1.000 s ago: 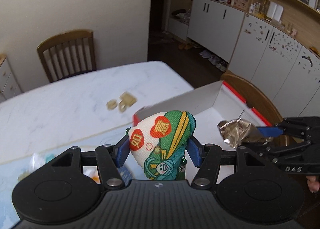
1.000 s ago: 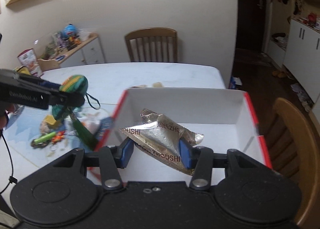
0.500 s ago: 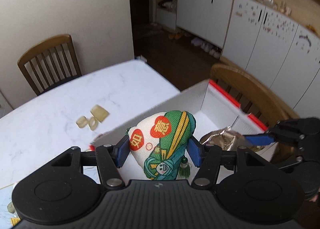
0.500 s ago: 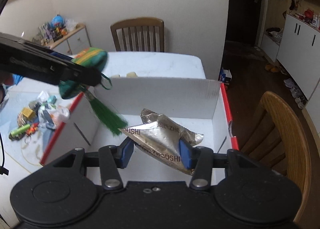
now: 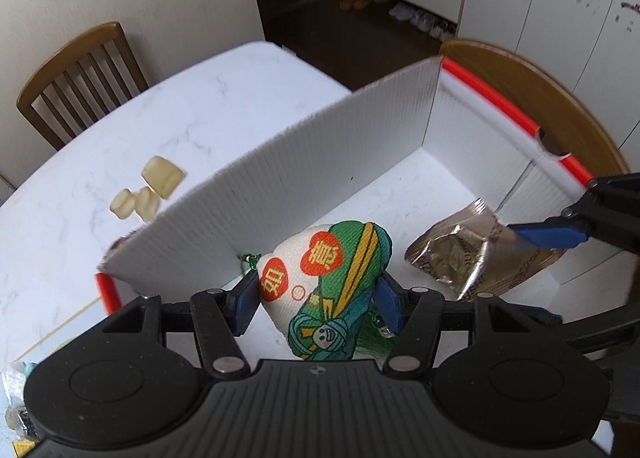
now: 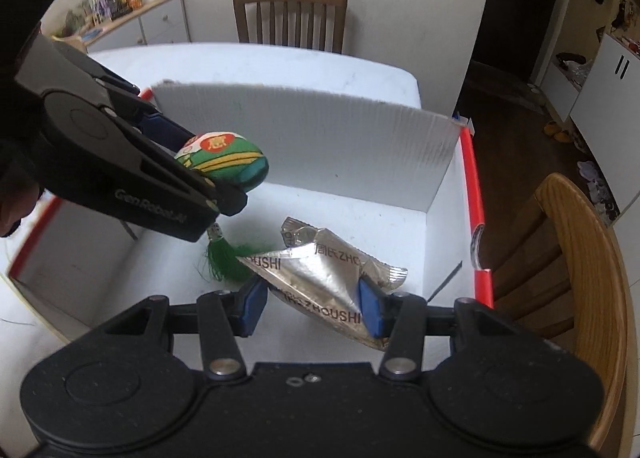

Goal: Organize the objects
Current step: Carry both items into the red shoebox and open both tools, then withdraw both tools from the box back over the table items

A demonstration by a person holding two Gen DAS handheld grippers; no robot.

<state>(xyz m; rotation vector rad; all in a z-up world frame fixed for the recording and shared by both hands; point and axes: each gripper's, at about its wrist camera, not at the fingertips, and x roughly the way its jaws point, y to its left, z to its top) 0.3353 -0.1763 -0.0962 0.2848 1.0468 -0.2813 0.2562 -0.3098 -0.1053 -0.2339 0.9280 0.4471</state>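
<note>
1. Two grippers hang over one white box with red edges, which sits on a white marble table.
2. The left gripper pinches a cloth pouch, white and green with red patches, between its blue pads, above the box floor.
3. A green tassel hangs from the pouch toward the box floor.
4. The right gripper pinches a crumpled silver snack packet inside the box.
5. Three small yellowish pieces lie on the table just outside the box wall.
6. Wooden chairs stand at the table.
</note>
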